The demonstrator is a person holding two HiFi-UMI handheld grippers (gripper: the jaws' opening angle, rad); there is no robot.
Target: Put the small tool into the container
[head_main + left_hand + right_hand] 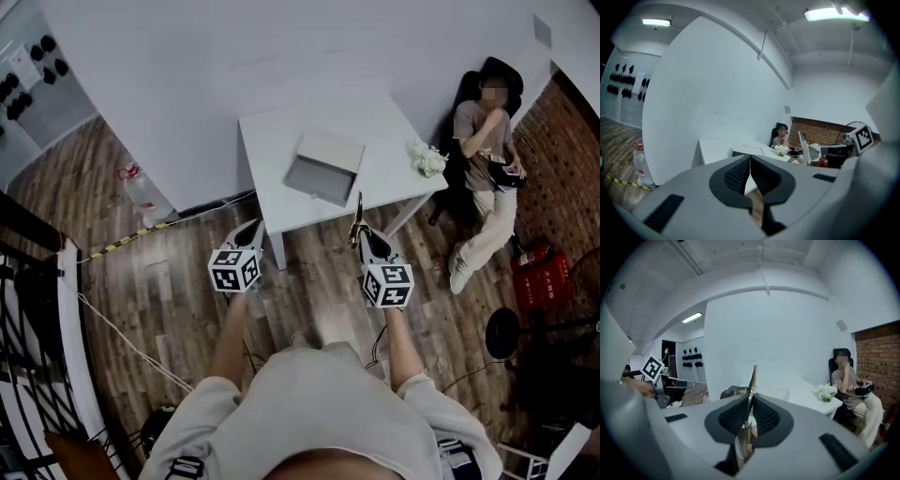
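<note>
We pinch small tool [360, 208] in right gripper [359, 236], tip toward 12 o'clock. Left gripper [254, 227] pressed together, empty. Container [323, 167] on table [398, 155], at 11 o'clock from tool. Our worry: thin tool pivots in pinch, or its tip catches container rim and drops outside.

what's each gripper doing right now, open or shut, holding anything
Left gripper: shut, empty.
Right gripper: shut on the small tool.
</note>
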